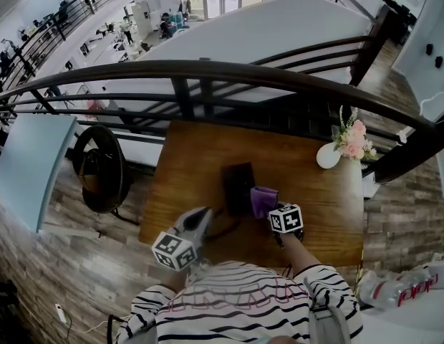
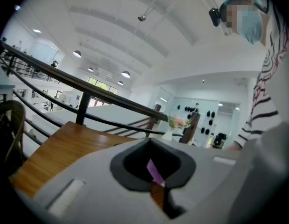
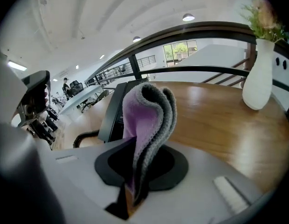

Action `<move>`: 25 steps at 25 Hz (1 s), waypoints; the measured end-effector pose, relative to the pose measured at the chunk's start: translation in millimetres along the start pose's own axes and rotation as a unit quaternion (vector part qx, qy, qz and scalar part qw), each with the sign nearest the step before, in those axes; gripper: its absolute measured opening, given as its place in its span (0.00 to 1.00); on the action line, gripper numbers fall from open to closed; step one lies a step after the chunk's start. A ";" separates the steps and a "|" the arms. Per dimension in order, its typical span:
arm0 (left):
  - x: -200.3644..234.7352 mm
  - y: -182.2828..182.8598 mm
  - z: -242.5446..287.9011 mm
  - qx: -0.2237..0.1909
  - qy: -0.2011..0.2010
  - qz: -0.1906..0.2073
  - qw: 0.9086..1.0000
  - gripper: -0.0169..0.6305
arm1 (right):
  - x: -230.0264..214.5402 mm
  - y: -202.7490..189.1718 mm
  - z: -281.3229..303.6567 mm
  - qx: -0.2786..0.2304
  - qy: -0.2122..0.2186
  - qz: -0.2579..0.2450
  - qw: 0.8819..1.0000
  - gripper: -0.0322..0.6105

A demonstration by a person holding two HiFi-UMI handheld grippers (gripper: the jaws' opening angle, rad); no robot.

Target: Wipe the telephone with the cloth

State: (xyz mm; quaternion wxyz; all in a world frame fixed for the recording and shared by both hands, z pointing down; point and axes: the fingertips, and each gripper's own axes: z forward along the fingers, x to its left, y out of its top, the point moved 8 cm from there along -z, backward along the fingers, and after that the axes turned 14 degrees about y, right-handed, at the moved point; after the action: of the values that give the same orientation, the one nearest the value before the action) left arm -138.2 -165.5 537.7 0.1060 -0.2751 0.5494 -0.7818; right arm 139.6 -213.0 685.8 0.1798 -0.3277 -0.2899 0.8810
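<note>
A black telephone (image 1: pixel 238 187) stands in the middle of the wooden table (image 1: pixel 186 163), its coiled cord (image 1: pixel 223 230) trailing toward me. My right gripper (image 1: pixel 277 212) is shut on a folded purple and grey cloth (image 1: pixel 263 200), which hangs against the telephone's right side. In the right gripper view the cloth (image 3: pixel 147 120) rises out of the gripper (image 3: pixel 135 190), with the telephone (image 3: pixel 117 111) just behind it to the left. My left gripper (image 1: pixel 198 223) hovers left of the telephone near the cord, jaws together and holding nothing. In its own view the left gripper (image 2: pixel 158 181) shows only a purple sliver beyond it.
A white vase (image 1: pixel 327 155) of pink flowers (image 1: pixel 354 138) stands at the table's far right corner. A dark curved railing (image 1: pixel 208 70) runs behind the table. A round wicker chair (image 1: pixel 100 167) sits to the left. A plastic bottle (image 1: pixel 401 285) lies at the lower right.
</note>
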 end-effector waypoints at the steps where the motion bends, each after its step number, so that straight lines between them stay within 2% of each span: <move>1: -0.1 0.4 -0.4 0.000 0.000 0.000 1.000 0.03 | -1.2 -0.4 -2.1 -0.002 -0.004 0.003 1.000 0.13; 8: 1.6 1.0 -3.9 -0.002 0.001 0.002 1.000 0.03 | 7.3 3.2 -7.0 -0.023 0.004 0.015 1.000 0.13; 14: 5.8 4.6 -10.9 -0.005 -0.001 0.004 1.000 0.03 | 35.4 20.9 -22.9 -0.093 0.029 0.005 0.995 0.13; 20: 6.1 10.6 -17.1 -0.008 -0.016 0.010 1.000 0.03 | 75.5 40.9 -50.6 -0.172 0.044 -0.015 0.984 0.13; 25: 6.9 15.1 -22.4 -0.011 -0.037 0.020 0.999 0.03 | 106.5 46.0 -75.1 -0.242 0.059 -0.004 0.969 0.13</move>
State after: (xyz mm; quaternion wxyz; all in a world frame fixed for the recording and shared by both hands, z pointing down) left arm -158.2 -156.4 520.5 0.1388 -0.2945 0.5589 -0.7627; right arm 108.2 -164.8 560.2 0.1157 -0.4114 -0.4847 0.7632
